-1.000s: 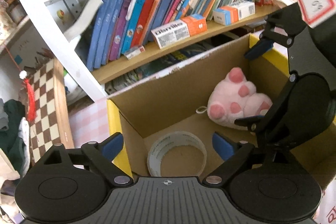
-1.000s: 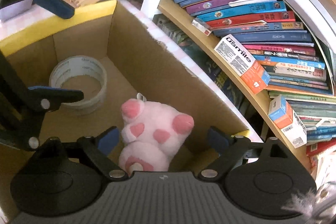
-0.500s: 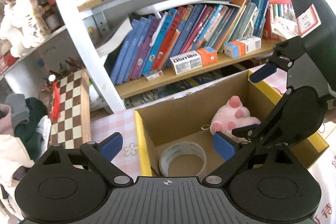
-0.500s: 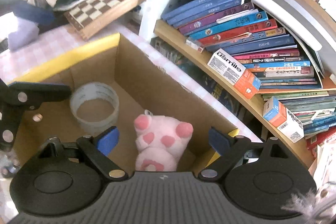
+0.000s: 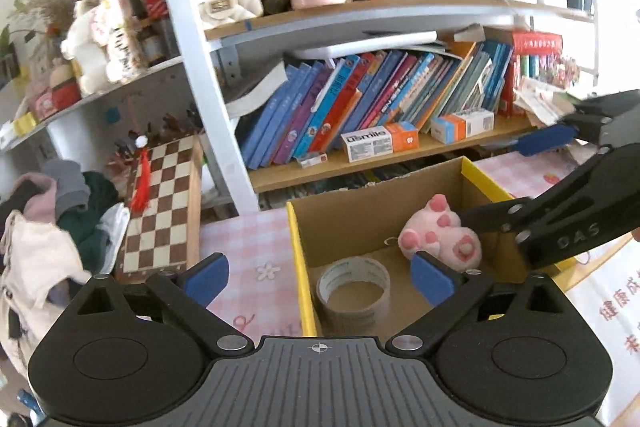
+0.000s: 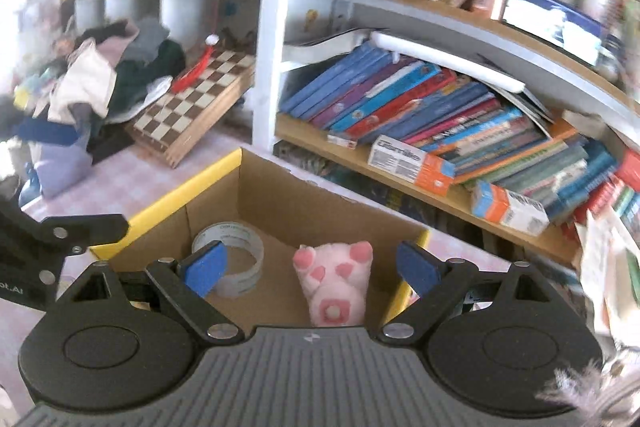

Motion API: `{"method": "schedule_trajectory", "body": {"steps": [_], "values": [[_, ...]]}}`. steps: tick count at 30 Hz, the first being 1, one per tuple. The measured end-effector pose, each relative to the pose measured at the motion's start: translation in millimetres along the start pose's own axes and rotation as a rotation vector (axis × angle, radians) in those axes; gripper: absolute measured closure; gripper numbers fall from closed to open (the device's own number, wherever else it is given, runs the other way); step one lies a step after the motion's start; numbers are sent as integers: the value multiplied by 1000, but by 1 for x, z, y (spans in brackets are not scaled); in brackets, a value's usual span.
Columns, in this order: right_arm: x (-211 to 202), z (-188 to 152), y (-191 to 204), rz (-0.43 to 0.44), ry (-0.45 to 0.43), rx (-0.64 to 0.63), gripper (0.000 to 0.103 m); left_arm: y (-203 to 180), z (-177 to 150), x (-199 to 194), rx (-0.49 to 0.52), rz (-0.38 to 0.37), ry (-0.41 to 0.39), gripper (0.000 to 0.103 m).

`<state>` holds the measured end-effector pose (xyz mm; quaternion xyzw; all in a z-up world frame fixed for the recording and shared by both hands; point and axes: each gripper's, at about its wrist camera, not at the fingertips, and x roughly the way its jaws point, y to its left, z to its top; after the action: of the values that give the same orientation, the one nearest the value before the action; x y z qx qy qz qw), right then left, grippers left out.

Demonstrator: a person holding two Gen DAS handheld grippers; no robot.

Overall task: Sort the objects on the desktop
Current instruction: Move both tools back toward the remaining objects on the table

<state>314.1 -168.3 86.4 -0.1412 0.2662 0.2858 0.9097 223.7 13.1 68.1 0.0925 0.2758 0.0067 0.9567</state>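
Two items already lie inside the open cardboard box (image 5: 400,199) at lower centre of both views: a roll of tape (image 5: 353,287) on the box floor and a pink plush toy (image 5: 440,237) to its right, the two near each other but apart. As a judgement, this part of the sorting is done; whether other desktop objects remain to be sorted cannot be told, since the pink checked tablecloth (image 5: 248,247) shows bare beside the box and the rest of the surface is out of frame.

Left gripper (image 5: 320,275): jaws wide and opening further, nothing between them; the tape and box edge are only seen behind the gap. Right gripper (image 6: 310,267): jaws wide, empty, with the plush toy visible beyond them and not touched. Each gripper also shows at the edge of the other's view.

Legible writing: "usmile" on the white-and-orange carton (image 5: 378,143) lying on the lower bookshelf (image 5: 360,163) at centre right; "DAS" embossed on the right gripper's body at right of the left-wrist view; red Chinese characters, apparently "健康成", on the cloth at the lower right edge. Book spines and the tape's printing are too small to read. A chessboard (image 5: 164,203) leans at left.
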Motion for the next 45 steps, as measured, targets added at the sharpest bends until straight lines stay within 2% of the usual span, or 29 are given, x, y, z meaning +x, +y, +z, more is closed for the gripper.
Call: {"method": "schedule_trajectory", "body": {"steps": [11, 25, 35, 45], "values": [[-58, -47, 16, -139, -28, 205, 10, 22, -42, -45, -35, 2, -6, 3], [-86, -124, 56, -268, 62, 293, 9, 38, -104, -64, -72, -2, 69, 3], [-83, -158, 93, -259, 134, 250, 9, 32, -141, -66, -83, -31, 146, 3], [-79, -169, 129, -183, 177, 221, 9, 12, -157, -74, -71, -54, 175, 3]]}}
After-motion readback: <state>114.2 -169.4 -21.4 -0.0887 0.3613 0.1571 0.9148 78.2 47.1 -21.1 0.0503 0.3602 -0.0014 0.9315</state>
